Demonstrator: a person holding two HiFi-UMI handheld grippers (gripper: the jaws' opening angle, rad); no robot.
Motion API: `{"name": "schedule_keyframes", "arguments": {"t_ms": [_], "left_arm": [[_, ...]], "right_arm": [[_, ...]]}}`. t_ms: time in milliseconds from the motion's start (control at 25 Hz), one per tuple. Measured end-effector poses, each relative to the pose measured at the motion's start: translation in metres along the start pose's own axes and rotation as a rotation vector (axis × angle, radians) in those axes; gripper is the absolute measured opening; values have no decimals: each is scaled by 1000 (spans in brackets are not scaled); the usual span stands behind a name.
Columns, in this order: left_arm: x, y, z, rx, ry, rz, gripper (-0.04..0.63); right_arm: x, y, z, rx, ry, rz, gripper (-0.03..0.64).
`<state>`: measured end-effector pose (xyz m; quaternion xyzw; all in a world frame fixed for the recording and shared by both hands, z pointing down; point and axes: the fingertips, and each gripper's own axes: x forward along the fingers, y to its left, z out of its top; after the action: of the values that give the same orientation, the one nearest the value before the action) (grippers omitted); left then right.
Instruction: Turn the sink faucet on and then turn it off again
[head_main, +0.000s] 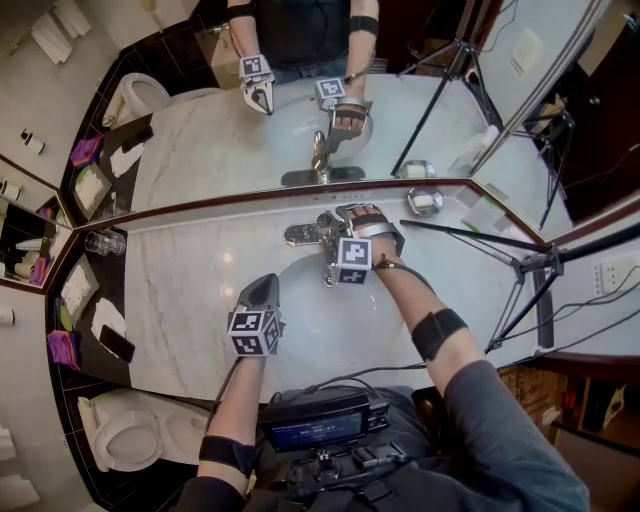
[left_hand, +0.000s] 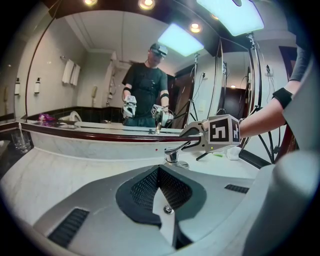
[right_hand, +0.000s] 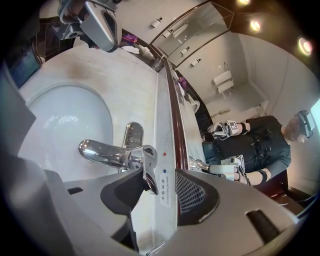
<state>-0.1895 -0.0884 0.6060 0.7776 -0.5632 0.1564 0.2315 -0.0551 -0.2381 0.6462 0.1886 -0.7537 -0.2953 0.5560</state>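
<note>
The polished chrome single-lever sink faucet (right_hand: 107, 154) stands right at the tips of the right hand-held gripper (right_hand: 160, 182). It is at the back rim of the white oval basin (right_hand: 60, 125), which is sunk in the pale marble worktop (head_main: 180, 290). Its body is mirror-bright, with a short rounded spout reaching away from this hand-held gripper out over the basin. A long oval chrome plate (right_hand: 132, 137) lies flat on the worktop at its foot. The faucet's flat lever handle (right_hand: 148, 172) sits in the gap between the jaws, which stand wide. The lever lies against the dark pad of one jaw, while the meshed pad of the other is clear of it. Just past the lever, a red dot (right_hand: 163, 155) and a blue dot (right_hand: 164, 171) mark the marble upstand below the wall mirror (head_main: 400, 120)

The left hand-held gripper (head_main: 262, 288) hangs over the near side of the basin with its jaws closed together on nothing. The faucet is ahead of its tips and well apart from them
</note>
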Motion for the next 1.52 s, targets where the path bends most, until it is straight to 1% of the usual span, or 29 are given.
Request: {"name": "schedule_keyframes", "arguments": {"t_ms": [120, 200, 400, 560, 640, 760, 880, 960, 1360, 1520], "left_arm": [[0, -1, 2, 2, -4, -1, 3], [0, -1, 5, 2, -8, -2, 3], [-2, -1, 9, -14, -18, 0, 3], [0, -5, 11, -6, -17, -7, 3], [0, -7, 12, -1, -17, -12, 3], [0, -9, 14, 4, -24, -17, 3], [0, -10, 17, 7, -29, -18, 3], [0, -11, 17, 9, -30, -19, 3], [2, -9, 20, 6, -41, -15, 3], [4, -11, 19, 7, -43, -21, 3]], "right_arm": [[-2, 0, -2, -48, 14, -5, 219], [-4, 0, -3, -54, 9, -6, 222], [-15, -1, -11, 69, -13, 13, 222], [-30, 5, -19, 149, -30, 26, 220], [-39, 6, -22, 205, -48, 22, 206], [-55, -2, -20, 316, -92, -8, 158], [-70, -10, -21, 431, -132, -51, 72], [-77, -10, -24, 517, -152, -63, 29], [-105, 14, -52, 1049, -236, -22, 20], [-110, 31, -68, 1260, -277, 0, 18]]}}
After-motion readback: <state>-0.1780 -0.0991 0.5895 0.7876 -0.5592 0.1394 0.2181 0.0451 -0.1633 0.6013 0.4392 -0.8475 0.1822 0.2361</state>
